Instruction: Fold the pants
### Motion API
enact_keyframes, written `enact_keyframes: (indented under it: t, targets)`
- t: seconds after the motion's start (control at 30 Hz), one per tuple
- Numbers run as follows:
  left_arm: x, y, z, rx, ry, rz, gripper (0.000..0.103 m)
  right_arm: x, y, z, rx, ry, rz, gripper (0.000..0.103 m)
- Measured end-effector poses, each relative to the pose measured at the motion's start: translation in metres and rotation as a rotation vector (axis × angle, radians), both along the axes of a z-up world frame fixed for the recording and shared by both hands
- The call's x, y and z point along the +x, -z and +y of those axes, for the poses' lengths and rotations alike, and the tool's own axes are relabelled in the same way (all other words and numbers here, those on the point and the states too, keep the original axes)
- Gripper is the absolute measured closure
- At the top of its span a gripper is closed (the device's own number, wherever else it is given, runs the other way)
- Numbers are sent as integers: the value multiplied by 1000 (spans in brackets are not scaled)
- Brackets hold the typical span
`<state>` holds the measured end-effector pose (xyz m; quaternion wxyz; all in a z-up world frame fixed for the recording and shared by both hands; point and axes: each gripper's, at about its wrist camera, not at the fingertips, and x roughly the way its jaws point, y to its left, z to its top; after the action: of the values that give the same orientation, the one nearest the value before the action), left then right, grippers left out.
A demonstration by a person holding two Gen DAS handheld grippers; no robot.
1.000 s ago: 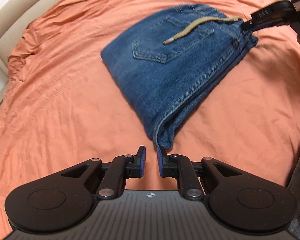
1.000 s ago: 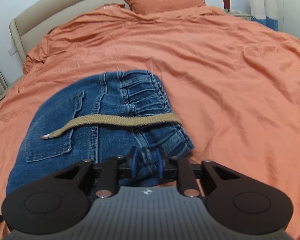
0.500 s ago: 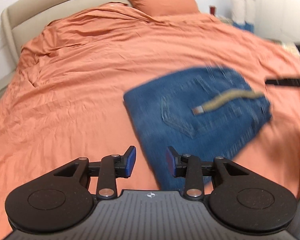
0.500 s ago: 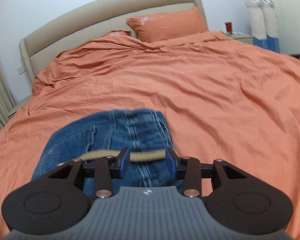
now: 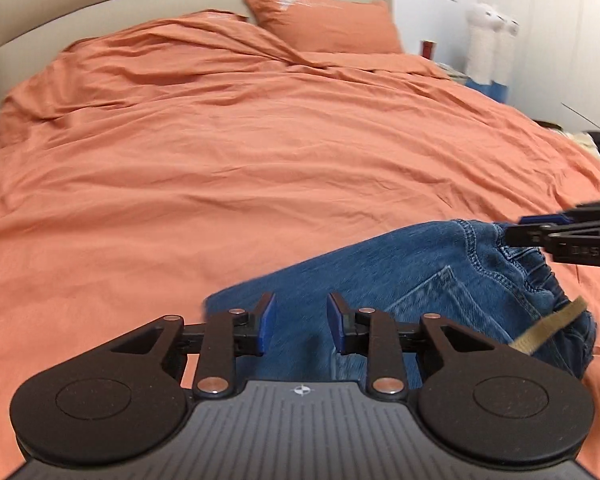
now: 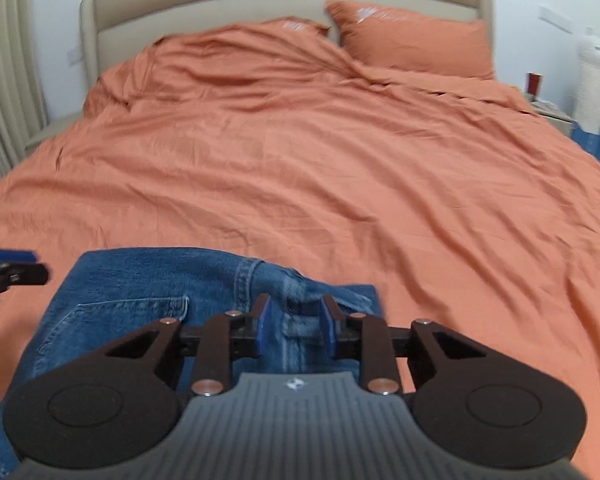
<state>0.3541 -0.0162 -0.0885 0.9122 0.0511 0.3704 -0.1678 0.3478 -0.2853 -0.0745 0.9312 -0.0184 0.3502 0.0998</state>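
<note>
I see a soft, even light in both views, and I can't tell where it comes from. The orange bedspread (image 5: pixel 260 168) has only faint shadows in its wrinkles. Both pictures bend at the edges, so the headboard (image 6: pixel 260 4) curves and the corners go dark. From my left camera the jeans (image 5: pixel 400 280) look smeared near my left gripper (image 5: pixel 300 322), yet their seams on the right are sharp. From my right camera the jeans (image 6: pixel 148 280) and pillow (image 6: pixel 412 40) look a bit fuzzy
</note>
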Motion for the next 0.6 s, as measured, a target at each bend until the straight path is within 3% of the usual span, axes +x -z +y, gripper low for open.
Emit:
enact_keyframes:
  t: [0.2,0.3,0.4,0.5,0.6]
  targets:
    - [22,44,-26,81,64,48,71,35,39,2,-89,-15,93,83]
    - [26,57,-32,128,63,68,71,44,52,-3,-60,2,123,82]
    - [31,57,-32,128,44,88,71,51,60,-8,-42,31,139,70]
    - [26,46,-31,128,42,80,71,51,56,-9,-19,44,151,69]
    - [16,26,-20,95,17,66,60,44,36,-11,-8,34,140,69]
